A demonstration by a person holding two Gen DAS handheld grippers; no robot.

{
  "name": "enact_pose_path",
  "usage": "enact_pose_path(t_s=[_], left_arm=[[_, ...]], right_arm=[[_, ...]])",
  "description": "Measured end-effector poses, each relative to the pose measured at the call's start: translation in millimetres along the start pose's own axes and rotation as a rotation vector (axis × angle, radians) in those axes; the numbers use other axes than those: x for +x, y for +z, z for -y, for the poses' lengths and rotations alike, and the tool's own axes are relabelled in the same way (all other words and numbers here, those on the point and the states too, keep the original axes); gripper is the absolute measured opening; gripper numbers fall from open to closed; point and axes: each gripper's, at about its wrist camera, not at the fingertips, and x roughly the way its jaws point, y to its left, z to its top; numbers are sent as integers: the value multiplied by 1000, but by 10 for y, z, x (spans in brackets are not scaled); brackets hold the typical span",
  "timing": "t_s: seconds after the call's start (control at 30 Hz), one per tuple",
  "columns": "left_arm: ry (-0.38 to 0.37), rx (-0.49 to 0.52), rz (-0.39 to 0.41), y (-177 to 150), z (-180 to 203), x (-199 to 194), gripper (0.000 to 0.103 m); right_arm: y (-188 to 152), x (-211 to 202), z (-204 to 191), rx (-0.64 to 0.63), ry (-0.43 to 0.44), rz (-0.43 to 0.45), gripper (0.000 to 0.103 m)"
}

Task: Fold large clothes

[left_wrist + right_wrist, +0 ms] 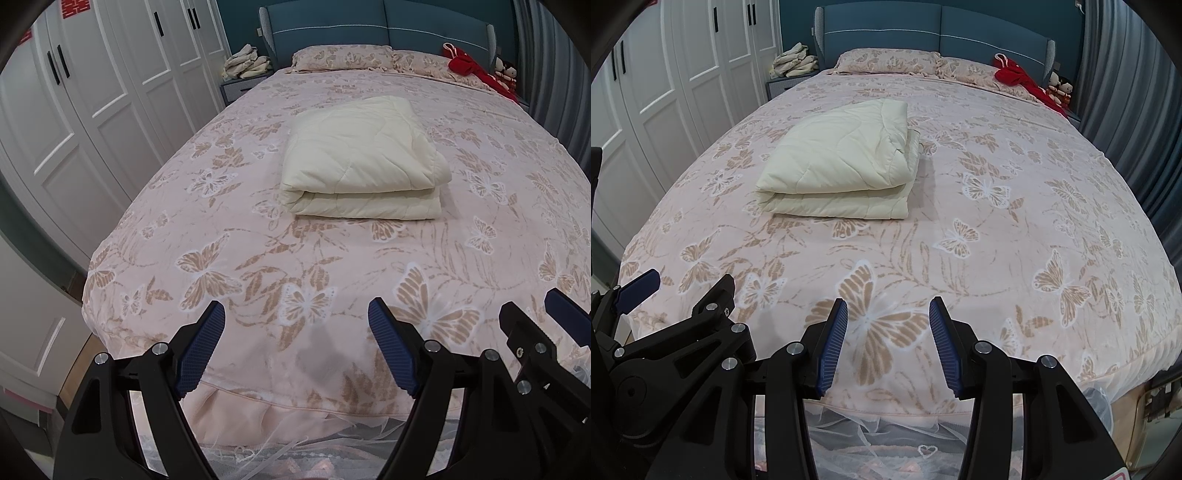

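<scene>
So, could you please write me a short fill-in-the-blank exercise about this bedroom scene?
1. The cream quilt lies ____ on the bed.
2. Both the left gripper and the right gripper hold ____.
3. The garment near the headboard is ____ in colour.

Missing words: folded; nothing; red

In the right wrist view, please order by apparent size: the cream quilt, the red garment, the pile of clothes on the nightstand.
1. cream quilt, clearly largest.
2. red garment and pile of clothes: similar, both far away, so unranked.
</scene>
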Motion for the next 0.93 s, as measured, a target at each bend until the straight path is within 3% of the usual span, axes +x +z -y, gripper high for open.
enact_pose_path(t_s=[0.93], left_arm=[[-9,6,30,4,8,-93,69]], right_arm=[[9,-69,-32,6,-13,10,46]])
